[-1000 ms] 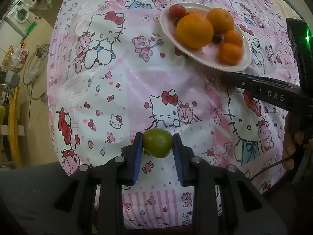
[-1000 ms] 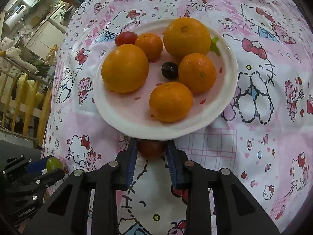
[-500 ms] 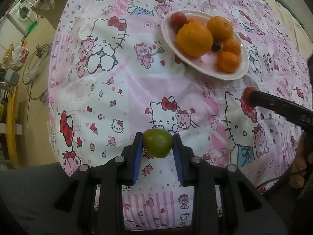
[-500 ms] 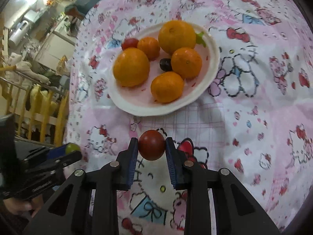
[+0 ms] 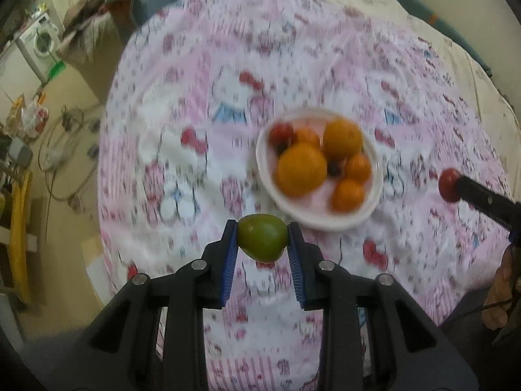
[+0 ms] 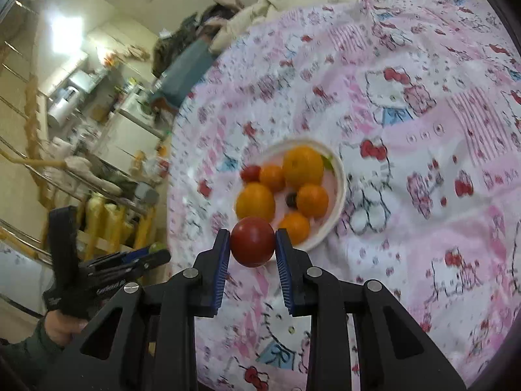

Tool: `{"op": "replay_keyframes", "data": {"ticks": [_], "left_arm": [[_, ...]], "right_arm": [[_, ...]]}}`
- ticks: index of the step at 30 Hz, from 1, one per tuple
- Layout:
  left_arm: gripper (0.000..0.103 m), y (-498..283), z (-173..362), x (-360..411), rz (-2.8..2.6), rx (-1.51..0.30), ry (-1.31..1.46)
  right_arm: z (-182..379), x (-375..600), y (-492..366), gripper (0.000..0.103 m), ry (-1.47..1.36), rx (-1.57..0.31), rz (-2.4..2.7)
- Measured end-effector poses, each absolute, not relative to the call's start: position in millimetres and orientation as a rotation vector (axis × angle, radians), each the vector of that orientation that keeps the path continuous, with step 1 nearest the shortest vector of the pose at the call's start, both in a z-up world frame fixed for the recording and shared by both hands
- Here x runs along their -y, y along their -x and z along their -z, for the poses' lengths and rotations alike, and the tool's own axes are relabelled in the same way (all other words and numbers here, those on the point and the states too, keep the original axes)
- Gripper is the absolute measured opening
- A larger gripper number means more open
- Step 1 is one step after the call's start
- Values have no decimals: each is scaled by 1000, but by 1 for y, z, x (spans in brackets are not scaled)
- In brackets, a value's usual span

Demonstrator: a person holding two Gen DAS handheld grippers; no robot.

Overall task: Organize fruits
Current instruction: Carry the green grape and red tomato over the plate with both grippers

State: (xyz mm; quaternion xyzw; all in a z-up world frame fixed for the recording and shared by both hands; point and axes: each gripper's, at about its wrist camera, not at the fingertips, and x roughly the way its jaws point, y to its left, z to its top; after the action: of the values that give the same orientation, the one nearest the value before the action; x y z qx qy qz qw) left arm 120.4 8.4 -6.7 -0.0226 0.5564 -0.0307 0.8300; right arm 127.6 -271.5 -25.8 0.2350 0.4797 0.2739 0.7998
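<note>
- Plate (image 5: 374, 192) on the surface already holds oranges and small fruit.
- Left gripper (image 5: 262, 239) clamps green fruit (image 5: 262, 241); right gripper (image 6: 252, 244) clamps red fruit (image 6: 252, 241).
- Both fruits not yet placed.

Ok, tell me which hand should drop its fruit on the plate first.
Probably the left. The left gripper, shut on the green fruit, appears almost at the plate's near rim. The right gripper, holding the red fruit, appears farther off to the side.
</note>
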Motion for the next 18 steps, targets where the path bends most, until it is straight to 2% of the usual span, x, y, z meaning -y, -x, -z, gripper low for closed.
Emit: {"op": "replay_keyframes", "data": {"ticks": [7,18], "left_arm": [[26,-168,10,-6,89,-1194,85],[26,-223,54,28,160,-1309,144]], "right_arm": [[30,281,-158,30,-498,-1045,-595],[82,271,-207,30,-471,-1163,-521]]}}
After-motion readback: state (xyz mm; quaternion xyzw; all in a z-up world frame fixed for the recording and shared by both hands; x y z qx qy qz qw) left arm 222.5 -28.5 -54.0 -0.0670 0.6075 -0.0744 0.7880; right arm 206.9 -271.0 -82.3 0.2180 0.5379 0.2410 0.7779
